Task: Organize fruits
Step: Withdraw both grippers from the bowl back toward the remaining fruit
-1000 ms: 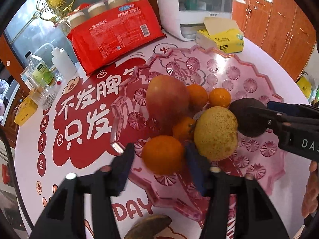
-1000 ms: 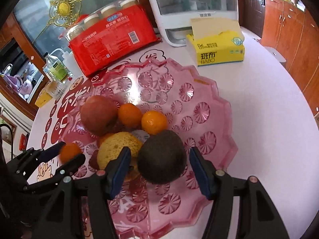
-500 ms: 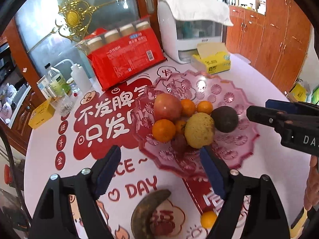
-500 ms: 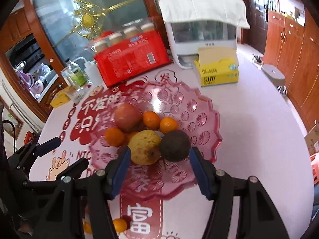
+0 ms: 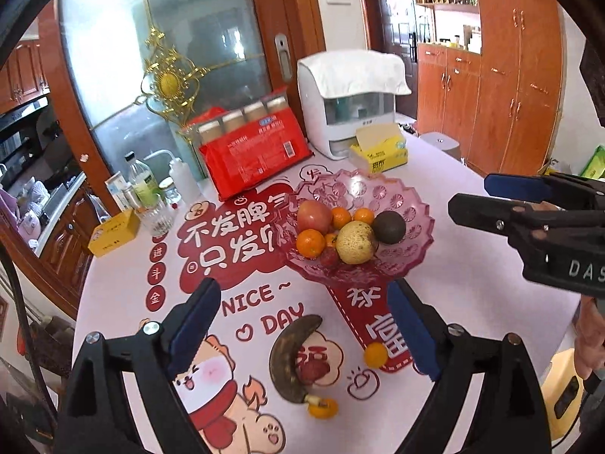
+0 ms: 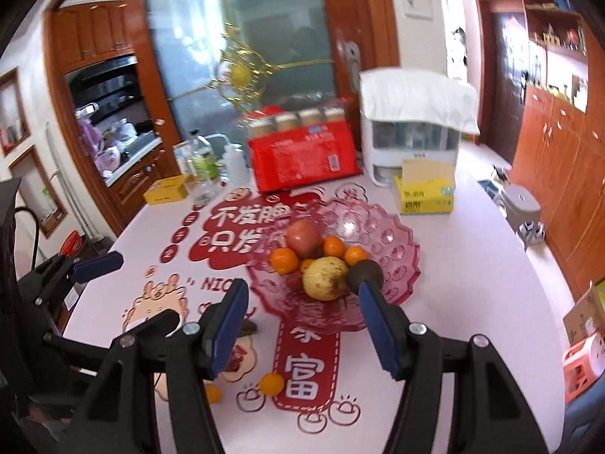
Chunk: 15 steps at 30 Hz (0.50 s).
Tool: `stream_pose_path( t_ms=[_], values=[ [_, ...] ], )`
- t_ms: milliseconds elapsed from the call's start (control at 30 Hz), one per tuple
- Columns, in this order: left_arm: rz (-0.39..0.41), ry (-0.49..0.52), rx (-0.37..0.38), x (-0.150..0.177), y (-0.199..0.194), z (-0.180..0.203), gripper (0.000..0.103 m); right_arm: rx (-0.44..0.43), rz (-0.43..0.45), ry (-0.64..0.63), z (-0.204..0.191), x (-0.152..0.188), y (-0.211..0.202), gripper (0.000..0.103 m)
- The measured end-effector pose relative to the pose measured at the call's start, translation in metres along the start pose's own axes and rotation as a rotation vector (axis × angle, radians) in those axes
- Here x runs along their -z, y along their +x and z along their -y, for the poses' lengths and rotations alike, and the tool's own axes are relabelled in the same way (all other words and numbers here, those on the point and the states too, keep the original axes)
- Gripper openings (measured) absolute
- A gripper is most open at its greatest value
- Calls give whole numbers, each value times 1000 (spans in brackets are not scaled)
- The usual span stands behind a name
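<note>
A pink glass fruit bowl (image 5: 412,227) (image 6: 401,249) holds a red apple (image 5: 314,215), a yellow pear (image 5: 355,242), a dark avocado (image 5: 388,227), several tangerines and a strawberry (image 5: 328,257). On the table in front lie a brown banana (image 5: 287,355), a strawberry (image 5: 312,372) and two tangerines (image 5: 375,354) (image 5: 321,408). My left gripper (image 5: 302,329) is open and empty, above the table short of the bowl. My right gripper (image 6: 302,321) is open and empty, also back from the bowl; it shows in the left wrist view (image 5: 503,200).
Behind the bowl stand a red pack of cups (image 5: 253,151), a white appliance (image 5: 351,113) and a yellow tissue box (image 5: 382,153). Bottles, a glass and a yellow box (image 5: 113,232) crowd the table's left edge. Wooden cabinets line the right.
Both grippers have let go of their fruit, an orange on the left and the avocado on the right, and pulled back and up from the bowl. Both now stand wide open.
</note>
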<state>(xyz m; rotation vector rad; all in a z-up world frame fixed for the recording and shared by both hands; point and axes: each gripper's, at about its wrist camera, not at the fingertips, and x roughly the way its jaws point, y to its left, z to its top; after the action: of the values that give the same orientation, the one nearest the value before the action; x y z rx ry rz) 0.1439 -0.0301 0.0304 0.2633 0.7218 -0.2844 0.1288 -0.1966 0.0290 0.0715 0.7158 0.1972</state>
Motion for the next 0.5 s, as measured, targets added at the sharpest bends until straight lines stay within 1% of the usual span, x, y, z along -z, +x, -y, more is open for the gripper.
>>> stream_pose_path(
  t_ms=[200, 300, 400, 467, 500],
  values=[
    [33, -38, -14, 18, -29, -10, 90, -9, 61, -76, -31, 17, -32, 61],
    [43, -73, -22, 32, -37, -16, 90, -14, 72, -99, -41, 28, -37, 61],
    [49, -103, -59, 49, -36, -20, 90, -21, 68, -111, -48, 42, -33, 61],
    [38, -123, -93, 63, -29, -21, 90, -22, 51, -121, -51, 55, -23, 61],
    [35, -135, -96, 70, -26, -22, 90, -21, 44, -126, -52, 61, -19, 61]
  ],
)
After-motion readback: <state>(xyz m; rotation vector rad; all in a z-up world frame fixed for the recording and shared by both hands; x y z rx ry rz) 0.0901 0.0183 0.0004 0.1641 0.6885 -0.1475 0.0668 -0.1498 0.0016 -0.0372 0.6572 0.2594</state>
